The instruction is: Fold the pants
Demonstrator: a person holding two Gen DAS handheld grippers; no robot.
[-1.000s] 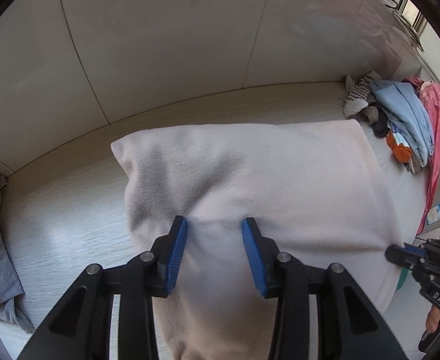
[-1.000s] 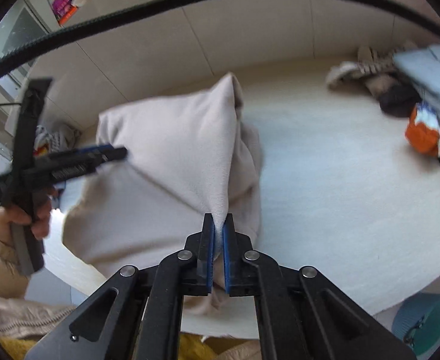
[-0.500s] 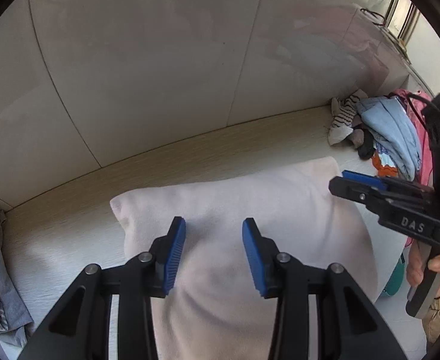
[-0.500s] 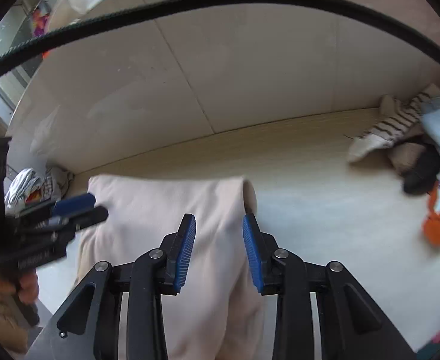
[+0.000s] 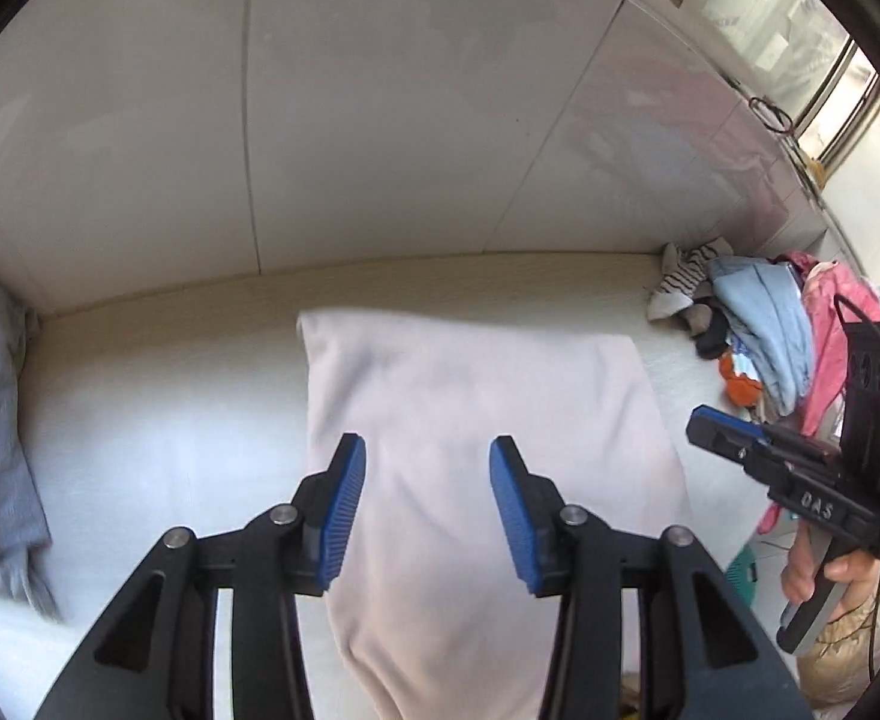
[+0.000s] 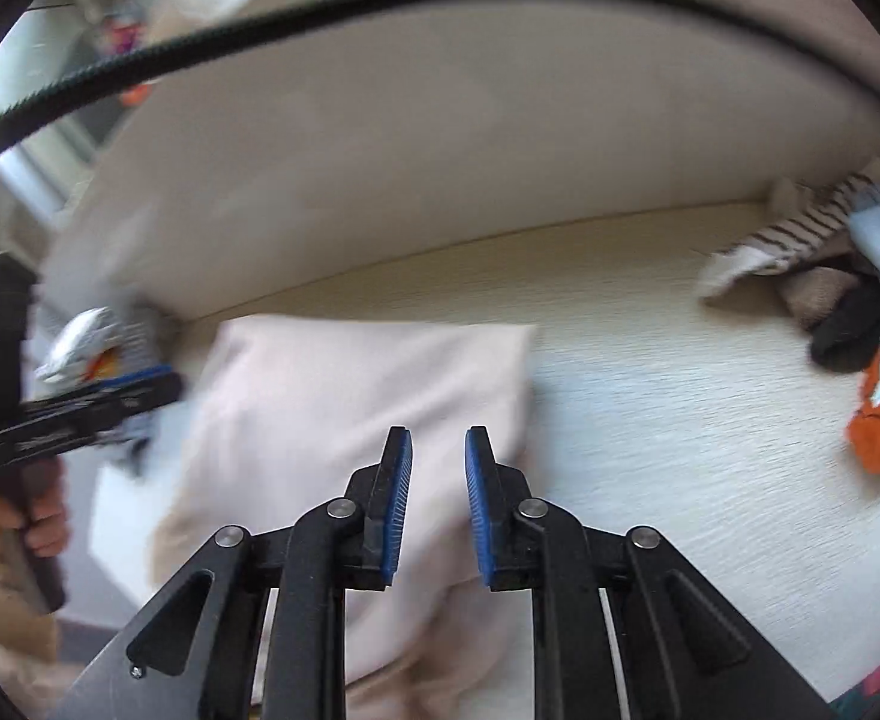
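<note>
Pants | lie folded on the pale tabletop | left gripper opening, empty | right gripper narrowing, empty | advice: regrip near edge corners, fold evenly.

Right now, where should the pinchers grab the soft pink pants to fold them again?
Probably the two far corners of the pants, one per gripper, coming from the near side. The cloth lies flat with a straight far edge, so pinching each corner and drawing it toward the near end would likely halve it evenly. Both sets of jaws are clear of the fabric.
</note>
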